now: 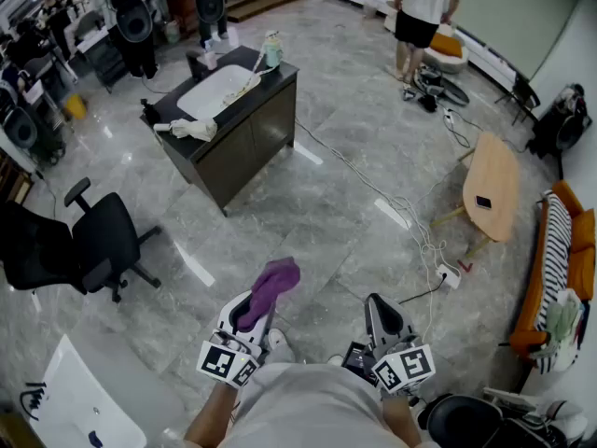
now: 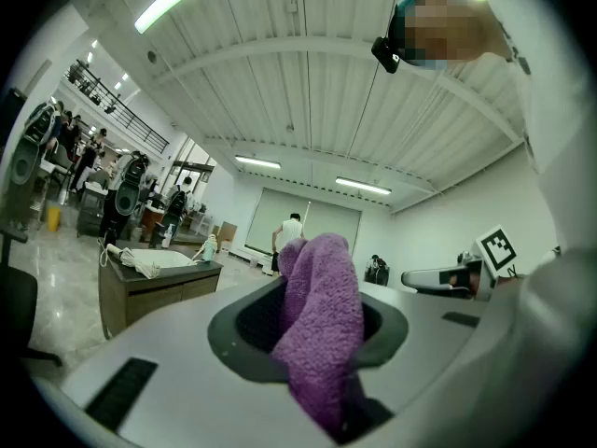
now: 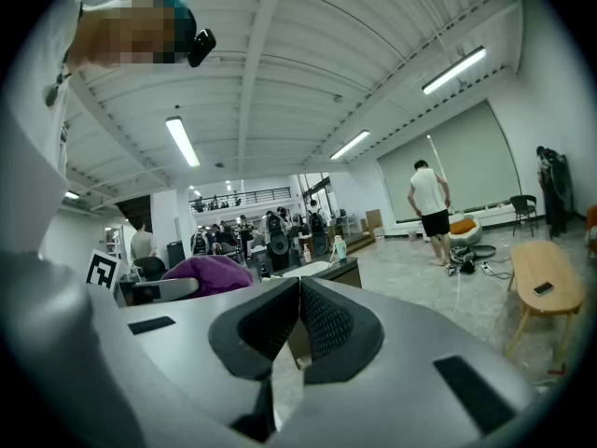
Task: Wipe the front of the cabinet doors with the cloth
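A purple cloth (image 1: 270, 289) is pinched in my left gripper (image 1: 250, 317), which is shut on it; in the left gripper view the cloth (image 2: 320, 320) bulges up out of the jaws. My right gripper (image 1: 381, 317) is shut with nothing in it, its jaws meeting at the tips (image 3: 297, 299). Both are held close to my body, pointing forward. The dark cabinet (image 1: 244, 140) with a white sink top stands a few steps ahead at the upper left, its doors facing me, and it also appears as the cabinet (image 2: 149, 289) in the left gripper view.
A black office chair (image 1: 89, 245) stands at left. White cables (image 1: 392, 203) trail over the marble floor to a power strip. A wooden oval table (image 1: 492, 187) and orange sofa (image 1: 564, 269) are at right. A person (image 1: 424, 12) stands far back. A rag and bottle sit on the cabinet top.
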